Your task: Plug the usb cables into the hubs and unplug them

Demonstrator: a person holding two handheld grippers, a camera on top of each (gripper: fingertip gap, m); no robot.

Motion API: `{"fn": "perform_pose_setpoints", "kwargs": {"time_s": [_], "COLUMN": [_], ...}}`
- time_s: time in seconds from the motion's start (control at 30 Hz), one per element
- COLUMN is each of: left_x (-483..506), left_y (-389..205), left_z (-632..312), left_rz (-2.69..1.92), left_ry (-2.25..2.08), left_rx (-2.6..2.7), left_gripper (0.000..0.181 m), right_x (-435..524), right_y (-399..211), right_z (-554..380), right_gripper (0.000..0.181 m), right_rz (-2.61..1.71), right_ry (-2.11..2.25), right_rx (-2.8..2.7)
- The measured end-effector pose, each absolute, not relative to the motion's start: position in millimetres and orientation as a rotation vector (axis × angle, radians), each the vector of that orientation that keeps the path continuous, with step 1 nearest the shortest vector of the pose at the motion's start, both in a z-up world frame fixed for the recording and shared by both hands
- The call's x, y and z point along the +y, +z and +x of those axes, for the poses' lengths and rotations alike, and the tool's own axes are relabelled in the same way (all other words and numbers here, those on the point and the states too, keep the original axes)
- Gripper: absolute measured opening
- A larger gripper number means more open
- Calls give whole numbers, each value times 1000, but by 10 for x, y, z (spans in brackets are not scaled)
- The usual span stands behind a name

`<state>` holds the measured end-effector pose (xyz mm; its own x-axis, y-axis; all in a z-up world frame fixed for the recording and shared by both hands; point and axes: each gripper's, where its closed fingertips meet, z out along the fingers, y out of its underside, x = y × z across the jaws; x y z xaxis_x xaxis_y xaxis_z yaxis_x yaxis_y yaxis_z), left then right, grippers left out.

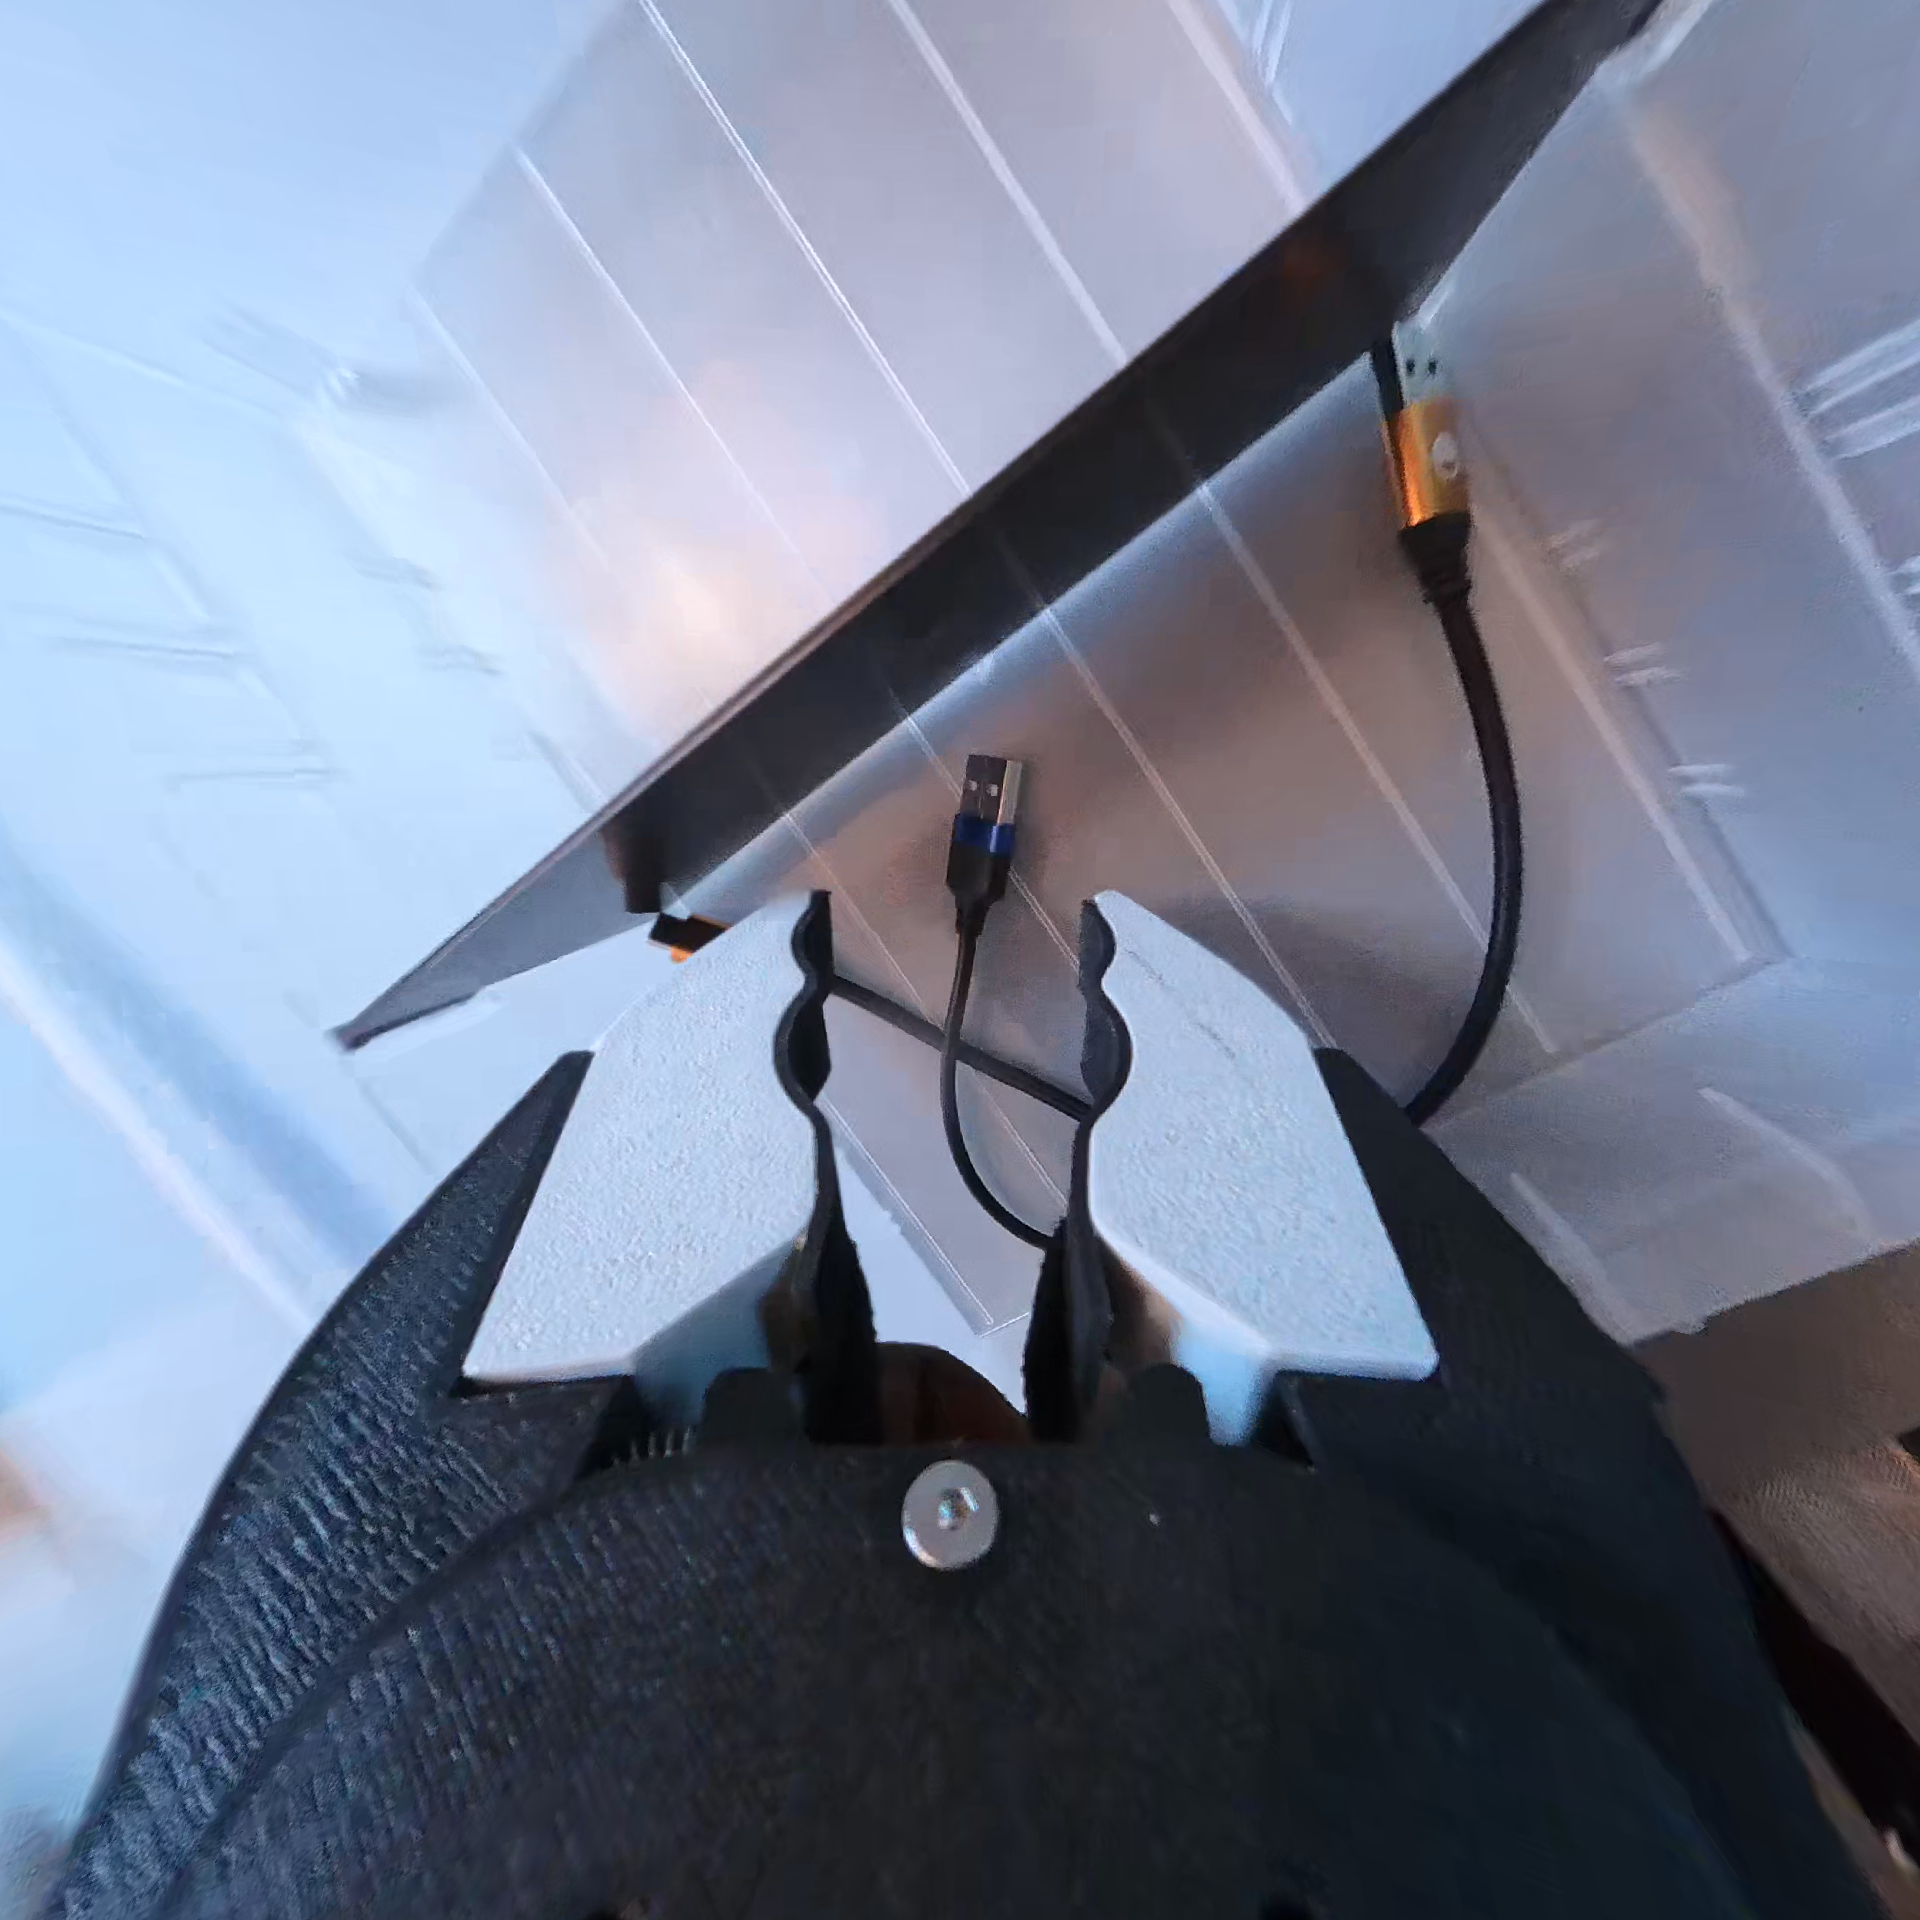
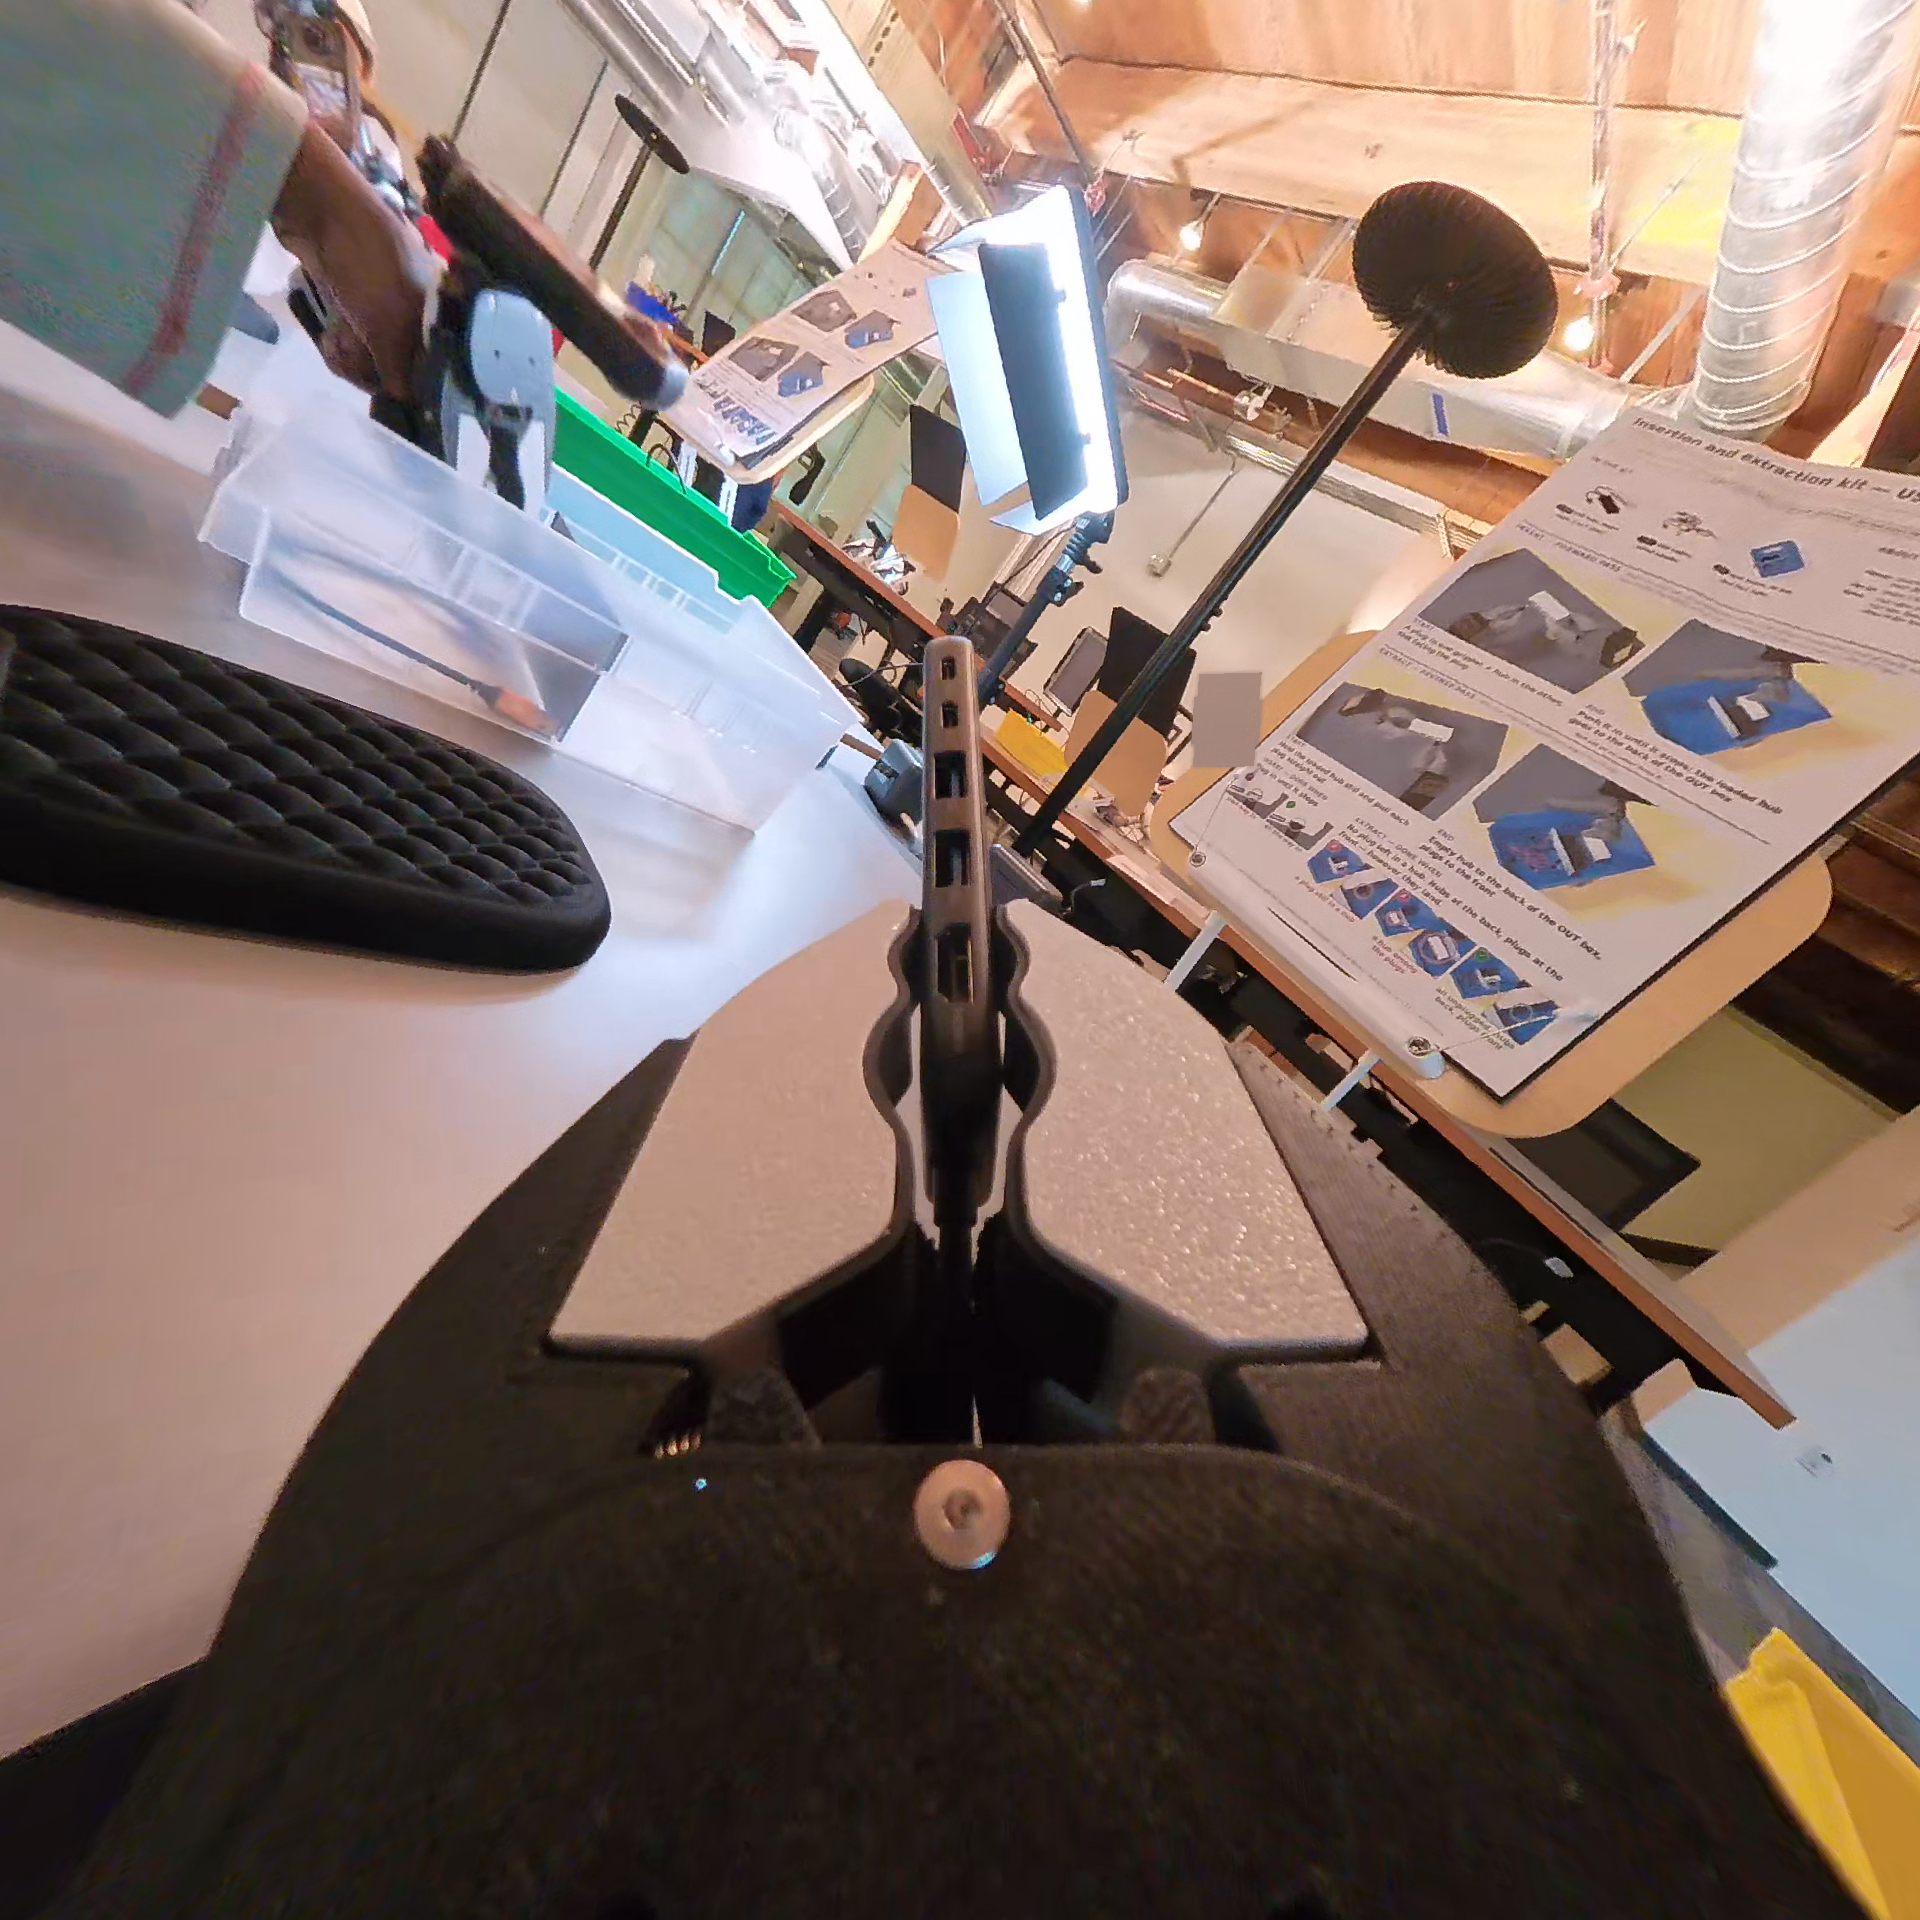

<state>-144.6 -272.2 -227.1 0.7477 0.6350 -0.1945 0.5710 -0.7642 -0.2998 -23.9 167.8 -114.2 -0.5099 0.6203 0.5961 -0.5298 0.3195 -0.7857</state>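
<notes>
Right gripper [image 2: 956, 966] pinches slim dark-grey metal USB hub [image 2: 954, 821]. Left gripper [image 1: 951, 935] spread over clear plastic bin [image 1: 1662, 623]. Blue-banded black USB plug [image 1: 985, 826] between fingers; gold one [image 1: 1425, 457] upper right.

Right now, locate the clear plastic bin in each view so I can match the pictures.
Left wrist view: the clear plastic bin fills most of the frame, seen from above, with the open left hand-held gripper over a blue-banded USB plug inside.
Right wrist view: it sits upper left on the white table.
Shared landmark: the left hand-held gripper, which in the right wrist view reaches into the bin.
</notes>
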Motion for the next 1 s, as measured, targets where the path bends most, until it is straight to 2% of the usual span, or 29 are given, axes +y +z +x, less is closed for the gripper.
{"fn": "perform_pose_setpoints", "kwargs": {"time_s": [0.03,0.3,0.43,0.6,0.77,1.0], "left_x": [-2730,-2704,-2621,-2718,-2581,-1903], "left_y": [-2321,-2514,-2540,-2446,-1799,-484], "left_z": [-1451,-1397,-1352,-1370,-1329,-847], "left_rz": [-2767,-2863,-2825,-2841,-2676,-2441], "left_ry": [415,274,202,482,924,1558], "left_rx": [-933,-847,-849,-787,-689,-290], "left_gripper": [46,41,14,12,11,11], "right_x": [1681,1715,1721,1730,1716,1726], "right_y": [-1146,-1152,-1153,-1145,-1145,-1149], "right_z": [-241,-249,-251,-244,-241,-261], "right_gripper": [11,11,11,11,11,11], "right_rz": [-88,-106,-108,-110,-106,-138], "right_ry": [1418,1414,1407,1415,1410,1421], "right_rx": [-1563,-1550,-1548,-1536,-1533,-1531]}}
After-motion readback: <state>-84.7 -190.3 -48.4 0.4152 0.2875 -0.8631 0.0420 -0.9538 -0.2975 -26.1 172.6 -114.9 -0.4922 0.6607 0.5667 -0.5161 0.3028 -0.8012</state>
